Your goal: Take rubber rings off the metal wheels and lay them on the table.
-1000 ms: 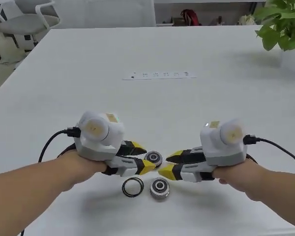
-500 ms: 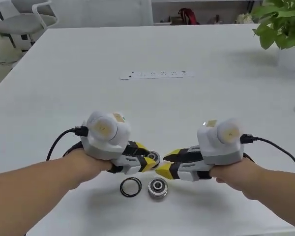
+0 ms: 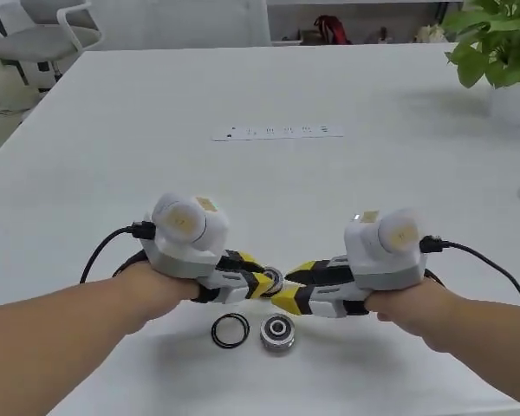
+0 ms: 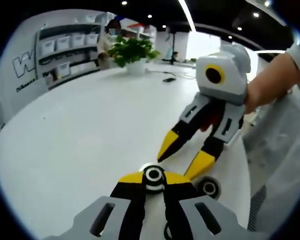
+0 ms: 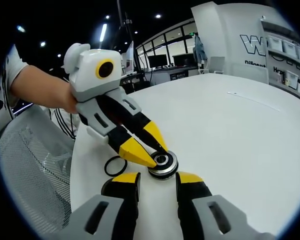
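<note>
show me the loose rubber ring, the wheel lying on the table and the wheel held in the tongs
loose rubber ring point(image 3: 214, 332): head view, left side of its band
wheel on the table point(image 3: 278, 331): head view, its hub
held wheel point(image 4: 154, 176): left gripper view, its round face

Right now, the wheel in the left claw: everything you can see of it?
The wheel is small, round, silvery metal, with a black band around a pale hub. The left claw is shut on its rim and holds it face up, low over the table; whether it touches the surface I cannot tell. The open right claw points at it from close by, with no contact evident.
</note>
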Available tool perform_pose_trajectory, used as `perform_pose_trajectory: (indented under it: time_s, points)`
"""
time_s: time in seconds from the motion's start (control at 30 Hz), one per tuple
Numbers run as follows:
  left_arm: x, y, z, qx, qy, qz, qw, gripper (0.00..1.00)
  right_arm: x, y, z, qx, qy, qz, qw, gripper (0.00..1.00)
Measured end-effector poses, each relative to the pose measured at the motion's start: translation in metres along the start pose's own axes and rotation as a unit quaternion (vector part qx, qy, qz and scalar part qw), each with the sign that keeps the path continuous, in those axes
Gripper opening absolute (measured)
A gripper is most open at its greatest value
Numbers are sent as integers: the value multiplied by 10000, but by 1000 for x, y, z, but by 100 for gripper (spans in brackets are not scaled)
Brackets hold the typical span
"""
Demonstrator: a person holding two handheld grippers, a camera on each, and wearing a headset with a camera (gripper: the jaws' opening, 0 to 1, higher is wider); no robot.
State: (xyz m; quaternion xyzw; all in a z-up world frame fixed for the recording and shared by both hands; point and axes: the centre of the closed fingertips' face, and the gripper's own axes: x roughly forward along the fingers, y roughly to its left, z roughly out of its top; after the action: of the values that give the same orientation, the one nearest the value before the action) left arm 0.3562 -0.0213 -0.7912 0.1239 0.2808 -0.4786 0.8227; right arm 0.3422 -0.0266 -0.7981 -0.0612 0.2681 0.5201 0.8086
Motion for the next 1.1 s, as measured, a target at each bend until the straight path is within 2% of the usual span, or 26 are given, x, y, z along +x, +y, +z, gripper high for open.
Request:
perform_pose_trajectory:
  time_s: [0.3,0.53,0.67,0.87,1.1]
  points:
    - [0,-1,-1,109,-16,71,9999,14,5,-3,3,-65,11,-109,9999,26]
    - [1,-1,-1,88,-31,150,9998,14,14,-6,3,-183,68,-237,9995,28]
    - [1,0,-1,59,-64,188,9998,14,19,-4,1,-223,127,-222,9994,27]
    - [1,0,-1,45,-67,211,9997,13,16,-6,1,-277,120,-308,9991,24]
    - [1,0,-1,21,-69,224,9997,13,11,-7,-1,-213,113,-285,9993,21]
